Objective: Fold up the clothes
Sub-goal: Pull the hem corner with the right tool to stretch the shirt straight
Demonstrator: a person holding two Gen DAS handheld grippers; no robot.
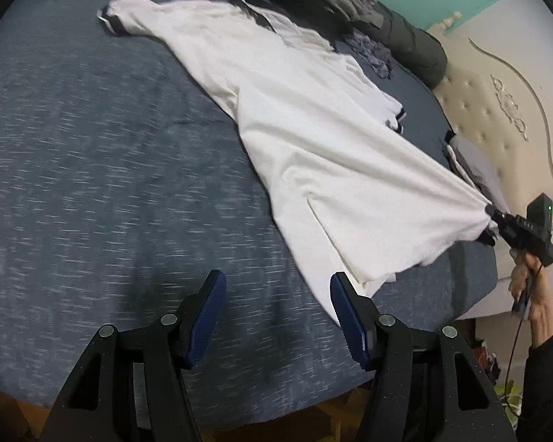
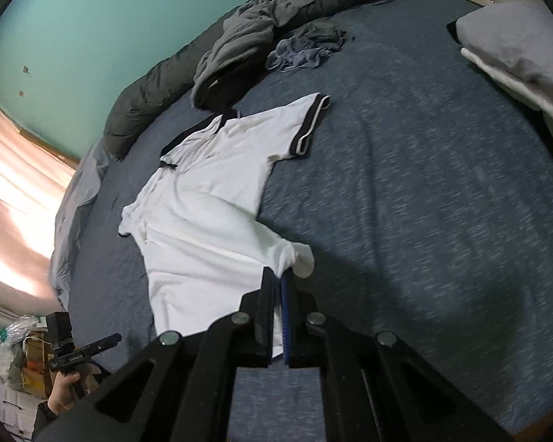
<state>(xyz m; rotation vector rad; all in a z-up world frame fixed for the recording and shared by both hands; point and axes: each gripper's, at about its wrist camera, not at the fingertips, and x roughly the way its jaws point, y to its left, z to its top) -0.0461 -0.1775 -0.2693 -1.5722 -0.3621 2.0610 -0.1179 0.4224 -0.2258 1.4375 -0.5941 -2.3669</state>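
Over on the left, the left hand-held gripper [image 1: 278, 316] hangs with its jaws wide apart and nothing between them, poised over the blue bed [image 1: 92, 147] just beside the near hem corner of the white shirt [image 1: 295, 110]. The shirt lies spread across the middle of the bed, collar and one sleeve flat toward the far side. Moving right — the right hand-held gripper [image 2: 278, 287] is clamped tight on the other hem corner, and the cloth there is pulled up into a taut ridge off the bed. So this looks like the opening of the fold: one bottom corner taken, the other not yet. The next move, I'd judge, calls for the left jaws to drop onto that free corner and pinch it, so both corners can travel together toward the collar. Lifting one side alone risks dragging the shirt askew.
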